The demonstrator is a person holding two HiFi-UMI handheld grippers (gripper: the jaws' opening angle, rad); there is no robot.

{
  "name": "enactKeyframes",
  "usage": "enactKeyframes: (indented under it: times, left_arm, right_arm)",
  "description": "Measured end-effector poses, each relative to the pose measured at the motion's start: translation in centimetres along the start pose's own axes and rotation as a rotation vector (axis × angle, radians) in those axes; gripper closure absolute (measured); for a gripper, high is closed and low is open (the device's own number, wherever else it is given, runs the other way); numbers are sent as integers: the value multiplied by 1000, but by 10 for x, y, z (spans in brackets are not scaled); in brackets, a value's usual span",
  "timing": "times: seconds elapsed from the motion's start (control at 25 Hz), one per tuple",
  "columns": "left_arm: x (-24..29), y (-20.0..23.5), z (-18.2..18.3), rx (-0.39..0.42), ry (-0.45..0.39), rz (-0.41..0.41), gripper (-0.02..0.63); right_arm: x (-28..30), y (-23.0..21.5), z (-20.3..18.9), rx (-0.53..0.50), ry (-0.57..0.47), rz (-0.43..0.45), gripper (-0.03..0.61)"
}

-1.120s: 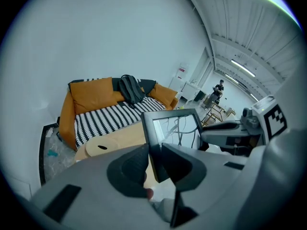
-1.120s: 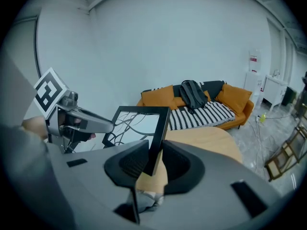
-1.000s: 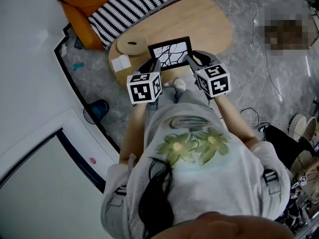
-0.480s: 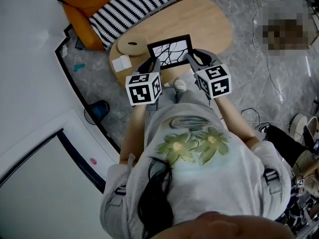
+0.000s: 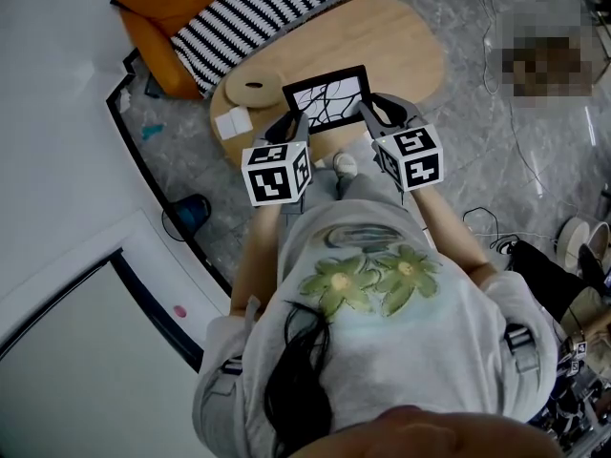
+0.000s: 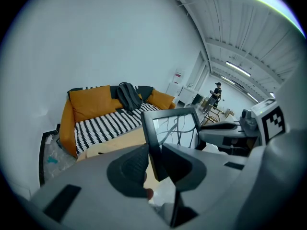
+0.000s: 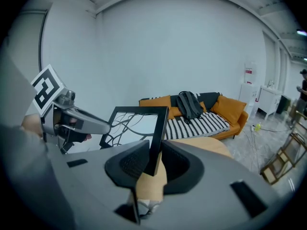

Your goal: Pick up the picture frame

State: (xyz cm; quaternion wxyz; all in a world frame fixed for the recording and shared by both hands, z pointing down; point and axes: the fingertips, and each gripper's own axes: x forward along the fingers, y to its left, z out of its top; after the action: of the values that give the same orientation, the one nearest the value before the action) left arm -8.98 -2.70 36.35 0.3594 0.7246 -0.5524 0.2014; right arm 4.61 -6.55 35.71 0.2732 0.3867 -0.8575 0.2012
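A black picture frame [image 5: 326, 101] with a white print of dark branching lines hangs tilted above the wooden table [image 5: 391, 41], held between my two grippers. My left gripper [image 5: 294, 122] is shut on the frame's left edge; in the left gripper view that edge [image 6: 152, 143] stands between the pads. My right gripper [image 5: 368, 114] grips the right edge, and its jaws have just been closing on it. The right gripper view has the frame's black bar [image 7: 158, 138] clamped between the pads, with the left gripper [image 7: 81, 121] across the frame.
An orange sofa [image 5: 158, 27] with a striped black-and-white cover stands behind the table. On the table's left end lie a small white box [image 5: 232, 120] and a round wooden piece [image 5: 253, 86]. A dark blue object [image 5: 188, 208] lies on the grey floor by the wall. Cables trail at the right.
The frame and both grippers have crept very slightly up the picture. Both grips look the same as before.
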Motion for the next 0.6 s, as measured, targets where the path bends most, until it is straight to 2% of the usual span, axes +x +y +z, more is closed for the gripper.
enactKeyframes:
  times: [0.6]
  left_arm:
    - [1, -1, 2, 13, 5, -9, 517]
  right_arm:
    - [0, -2, -3, 20, 2, -18, 492]
